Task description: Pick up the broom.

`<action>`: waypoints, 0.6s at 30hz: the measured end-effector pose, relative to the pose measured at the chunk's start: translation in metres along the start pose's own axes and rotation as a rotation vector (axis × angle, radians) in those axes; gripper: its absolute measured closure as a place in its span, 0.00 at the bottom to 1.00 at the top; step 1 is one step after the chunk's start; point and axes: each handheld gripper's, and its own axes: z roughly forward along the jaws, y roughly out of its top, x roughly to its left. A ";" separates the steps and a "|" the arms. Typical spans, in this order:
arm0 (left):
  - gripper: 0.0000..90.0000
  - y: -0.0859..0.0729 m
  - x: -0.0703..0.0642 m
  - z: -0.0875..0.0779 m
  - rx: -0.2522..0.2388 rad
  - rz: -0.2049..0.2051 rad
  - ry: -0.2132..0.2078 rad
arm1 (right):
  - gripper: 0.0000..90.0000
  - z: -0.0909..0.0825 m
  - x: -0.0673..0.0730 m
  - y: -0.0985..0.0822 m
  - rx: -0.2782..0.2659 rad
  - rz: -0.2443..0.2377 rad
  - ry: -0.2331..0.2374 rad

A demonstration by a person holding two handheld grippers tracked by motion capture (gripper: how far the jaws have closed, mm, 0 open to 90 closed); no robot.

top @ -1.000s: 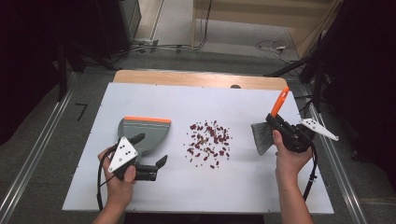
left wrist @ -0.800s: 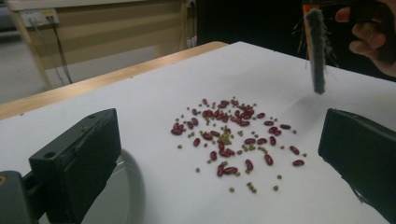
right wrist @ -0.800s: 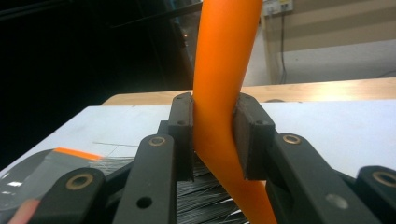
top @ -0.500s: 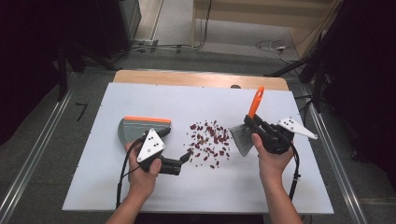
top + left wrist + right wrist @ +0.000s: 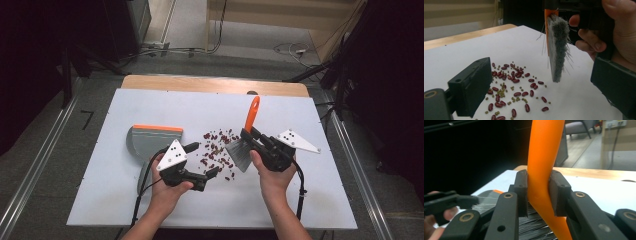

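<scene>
On white worktop (image 5: 300, 210), centre: beans (image 5: 218, 149) scattered between dustpan (image 5: 150, 141) and brush (image 5: 246, 136). Right claw (image 5: 537, 192) pinches brush's orange handle; left claw (image 5: 212, 172) spread, empty. Step, prob.: sweep setup. Next: lower bristles behind beans, grip dustpan w/ left claw.

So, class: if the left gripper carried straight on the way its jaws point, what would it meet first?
Probably the scattered beans on the table, then the brush held by the right gripper. The left gripper is open, and depth is hard to judge.
</scene>
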 end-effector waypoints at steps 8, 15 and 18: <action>0.13 0.000 -0.019 0.012 0.026 -0.014 -0.029 | 0.77 0.007 0.020 -0.003 0.006 -0.012 0.059; 0.18 -0.005 -0.024 0.021 0.053 -0.022 -0.037 | 0.77 0.007 0.031 -0.003 0.000 -0.025 0.086; 0.26 -0.004 -0.026 0.023 0.055 -0.055 -0.016 | 0.77 0.007 0.036 -0.003 -0.007 -0.026 0.100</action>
